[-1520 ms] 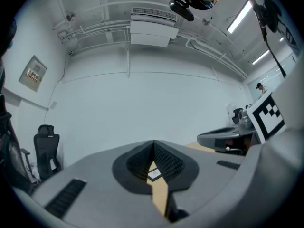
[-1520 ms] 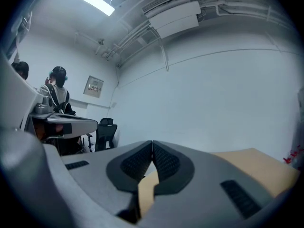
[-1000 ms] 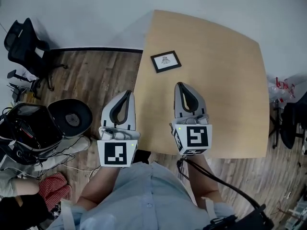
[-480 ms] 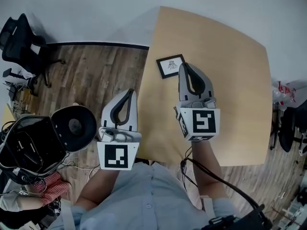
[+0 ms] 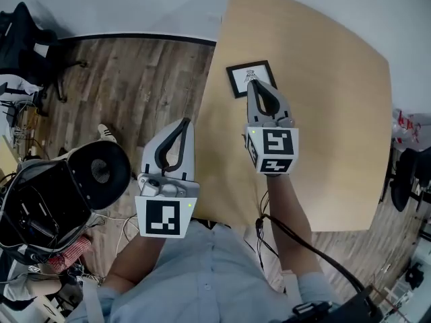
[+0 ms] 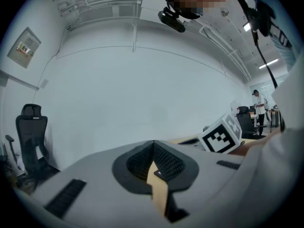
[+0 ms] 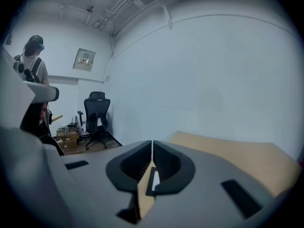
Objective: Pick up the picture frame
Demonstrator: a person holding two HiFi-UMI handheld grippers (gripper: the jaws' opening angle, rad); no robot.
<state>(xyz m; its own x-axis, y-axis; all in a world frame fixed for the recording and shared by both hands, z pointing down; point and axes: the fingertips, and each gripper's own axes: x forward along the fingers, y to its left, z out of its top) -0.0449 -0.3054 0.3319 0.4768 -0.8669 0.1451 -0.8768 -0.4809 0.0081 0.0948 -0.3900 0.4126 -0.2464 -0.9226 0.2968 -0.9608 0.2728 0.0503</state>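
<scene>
closest in, the person's pale blue shirt fills the bottom of the head view. the left hand-held gripper hangs over the wooden floor, just off the left edge of the tan surface. its jaws are pressed together at the tips with nothing between them. a black round-topped device sits on the floor to its left. further out, the right hand-held gripper reaches over the surface, jaws likewise closed and empty. its tips overlap the near right part of the picture frame; contact cannot be judged. the black-bordered frame lies flat near the surface's far left edge, slightly skewed. beyond, a black office chair stands by the white wall.
</scene>
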